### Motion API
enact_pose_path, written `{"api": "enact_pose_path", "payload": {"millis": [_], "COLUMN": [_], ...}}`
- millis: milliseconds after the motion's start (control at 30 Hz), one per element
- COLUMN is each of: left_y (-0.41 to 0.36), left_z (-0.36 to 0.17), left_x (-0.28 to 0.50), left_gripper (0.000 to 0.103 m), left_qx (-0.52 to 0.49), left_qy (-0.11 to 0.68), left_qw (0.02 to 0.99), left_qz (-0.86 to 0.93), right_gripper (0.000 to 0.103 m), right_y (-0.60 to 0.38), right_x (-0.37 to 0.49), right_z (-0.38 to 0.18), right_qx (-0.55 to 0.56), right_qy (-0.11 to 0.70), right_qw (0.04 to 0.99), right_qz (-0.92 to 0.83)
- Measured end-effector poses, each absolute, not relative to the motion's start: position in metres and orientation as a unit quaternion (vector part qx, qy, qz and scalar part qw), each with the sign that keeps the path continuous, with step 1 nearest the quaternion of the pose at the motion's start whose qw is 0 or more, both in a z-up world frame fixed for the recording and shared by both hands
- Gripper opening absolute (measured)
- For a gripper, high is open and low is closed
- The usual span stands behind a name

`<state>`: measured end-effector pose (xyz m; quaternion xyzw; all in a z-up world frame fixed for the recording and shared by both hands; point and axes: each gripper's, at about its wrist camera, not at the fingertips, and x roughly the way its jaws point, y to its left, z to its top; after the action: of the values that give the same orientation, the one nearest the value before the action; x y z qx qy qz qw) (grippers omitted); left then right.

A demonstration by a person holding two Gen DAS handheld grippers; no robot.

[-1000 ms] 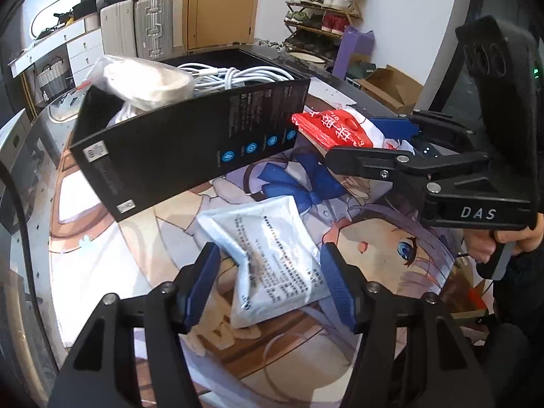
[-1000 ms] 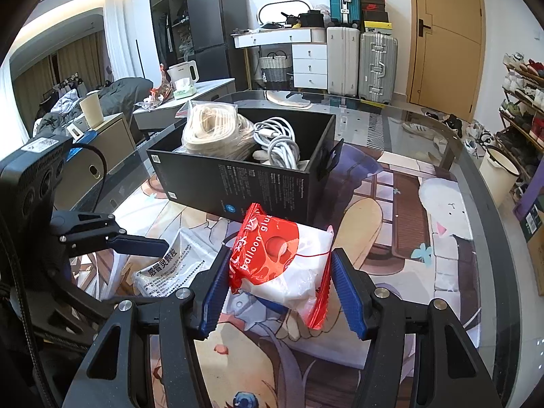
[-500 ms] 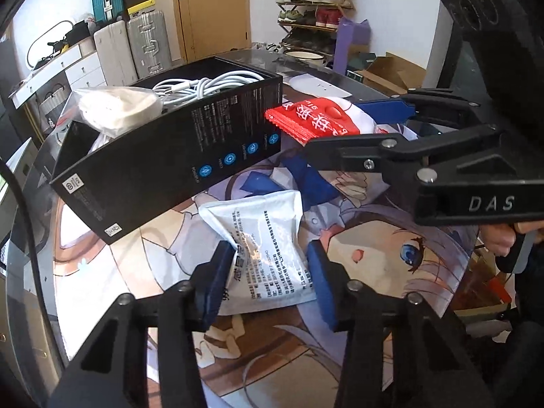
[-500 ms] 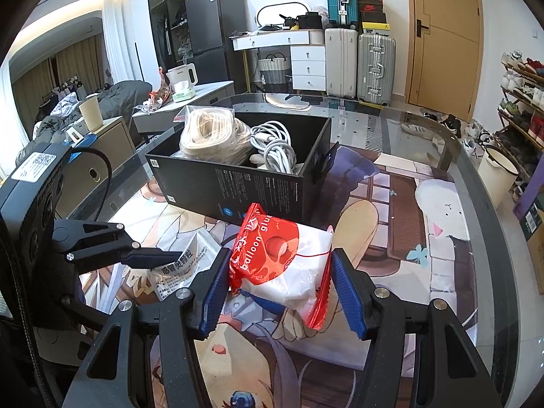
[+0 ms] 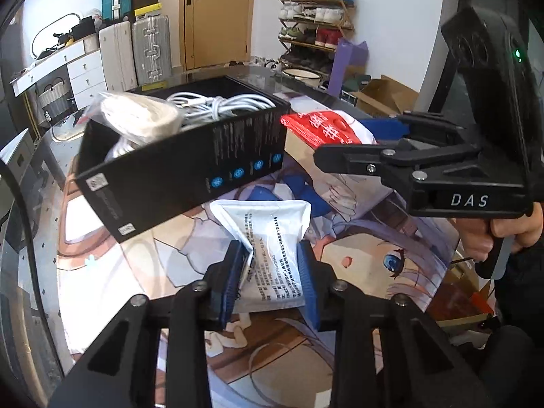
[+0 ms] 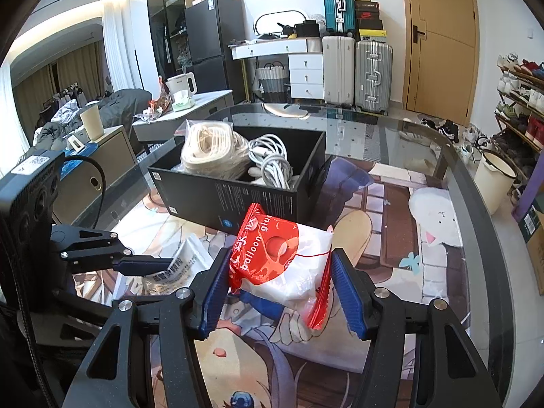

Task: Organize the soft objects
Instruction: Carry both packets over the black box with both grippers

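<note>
White pouch [image 5: 272, 248] — left tool [image 5: 272, 272] closing on it.

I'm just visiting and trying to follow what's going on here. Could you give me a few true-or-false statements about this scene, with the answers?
1. The right gripper holds a red-and-white packet. True.
2. The black box is empty. False: it holds white cables and a bagged beige bundle.
3. The left gripper has a white pouch between its closing jaws. True.
4. The pouch is already in the box. False: it is outside, in front.
</note>
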<state>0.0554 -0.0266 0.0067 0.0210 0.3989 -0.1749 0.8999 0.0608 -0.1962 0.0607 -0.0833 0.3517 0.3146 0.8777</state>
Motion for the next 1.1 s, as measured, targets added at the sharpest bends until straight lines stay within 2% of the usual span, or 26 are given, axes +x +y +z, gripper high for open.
{"api": "enact_pose_path", "payload": {"millis": [467,1100], "left_y": [-0.029,0.04], "left_z": [0.005,0.065], "left_x": [0.061,0.068], "left_gripper": [0.032,0.032], "left_qx": [0.007,-0.044], "left_qy": [0.406,0.315], "left_qw": [0.896,0.942], "left_qz": [-0.181,-0.103], "right_gripper": [0.059,0.059], "right_y": [-0.196,-0.183], "right_x": [0.059,0.07], "right_z": [0.063,0.092], "right_qx": [-0.083,-0.102], "right_qy": [0.347,0.31], "right_qw": [0.88,0.889], "right_qz": [0.313,0.321]}}
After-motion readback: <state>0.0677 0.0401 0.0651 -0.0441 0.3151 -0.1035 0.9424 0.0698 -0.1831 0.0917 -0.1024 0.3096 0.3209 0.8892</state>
